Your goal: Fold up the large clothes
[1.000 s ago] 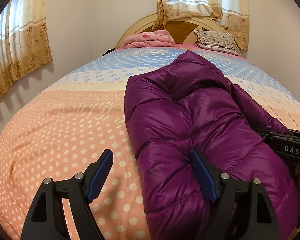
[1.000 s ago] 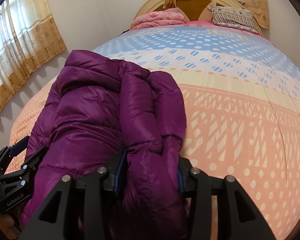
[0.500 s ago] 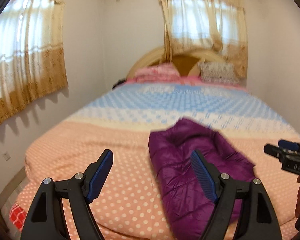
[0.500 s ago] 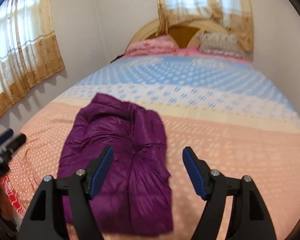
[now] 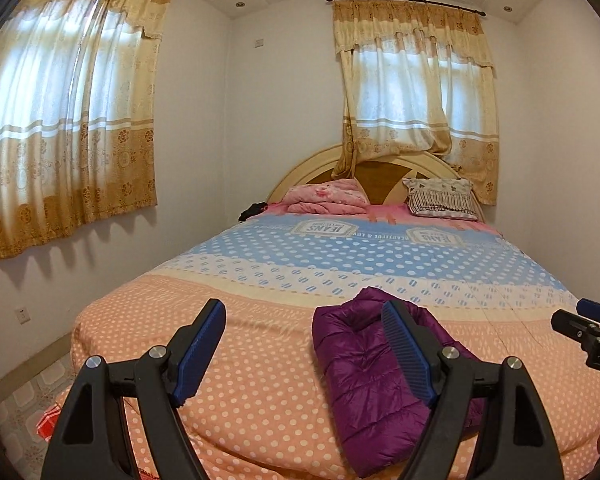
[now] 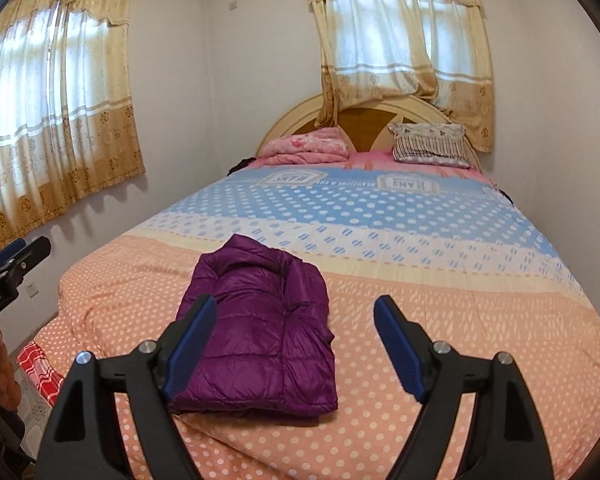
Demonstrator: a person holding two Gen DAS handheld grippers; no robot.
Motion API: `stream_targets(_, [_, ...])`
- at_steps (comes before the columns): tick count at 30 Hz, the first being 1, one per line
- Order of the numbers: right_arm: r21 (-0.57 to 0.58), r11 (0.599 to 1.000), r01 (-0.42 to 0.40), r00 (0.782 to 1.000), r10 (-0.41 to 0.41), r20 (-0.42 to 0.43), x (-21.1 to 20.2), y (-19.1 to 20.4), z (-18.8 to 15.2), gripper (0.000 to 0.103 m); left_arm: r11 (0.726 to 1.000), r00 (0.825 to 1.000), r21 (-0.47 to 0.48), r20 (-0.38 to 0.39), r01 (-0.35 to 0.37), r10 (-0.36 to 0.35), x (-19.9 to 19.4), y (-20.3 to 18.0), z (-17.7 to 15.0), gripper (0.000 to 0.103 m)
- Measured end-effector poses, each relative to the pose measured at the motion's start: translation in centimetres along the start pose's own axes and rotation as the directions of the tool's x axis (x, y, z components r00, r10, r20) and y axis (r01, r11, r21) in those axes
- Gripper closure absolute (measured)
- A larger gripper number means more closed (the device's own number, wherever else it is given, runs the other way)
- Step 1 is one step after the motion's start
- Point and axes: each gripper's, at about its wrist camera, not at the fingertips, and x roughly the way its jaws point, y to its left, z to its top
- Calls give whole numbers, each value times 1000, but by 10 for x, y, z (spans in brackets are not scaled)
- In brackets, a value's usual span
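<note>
A purple puffer jacket lies folded in a compact rectangle near the foot of the bed, collar end toward the headboard. In the right wrist view the jacket is left of centre. My left gripper hangs open above and short of the jacket, holding nothing. My right gripper is still opening its jaws, with nothing between them; it is lifted clear of the jacket. Each gripper shows at the edge of the other's view: the right gripper and the left gripper.
The bed's dotted orange, cream and blue cover fills the room's middle. A pink folded blanket and a striped pillow lie by the headboard. Walls stand close on both sides. A red cloth lies on the tiled floor at the left.
The right gripper let go of the jacket's folded edge and opened. Both grippers drew back and rose, so the jacket now looks small and lies on the bed untouched.
</note>
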Motion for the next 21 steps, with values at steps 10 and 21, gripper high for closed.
stream_targets(10, [9,1000,-11,1000,11,-1,-4,-2,-5,20,1000,1000,-7,-14,-6,6,5,-1,-4,22])
stream_targets(21, [16,1000,-17,1000,17,2,-7,-1,-7,19,1000,1000,-4,-16,-10,10,5,-5,-5,22])
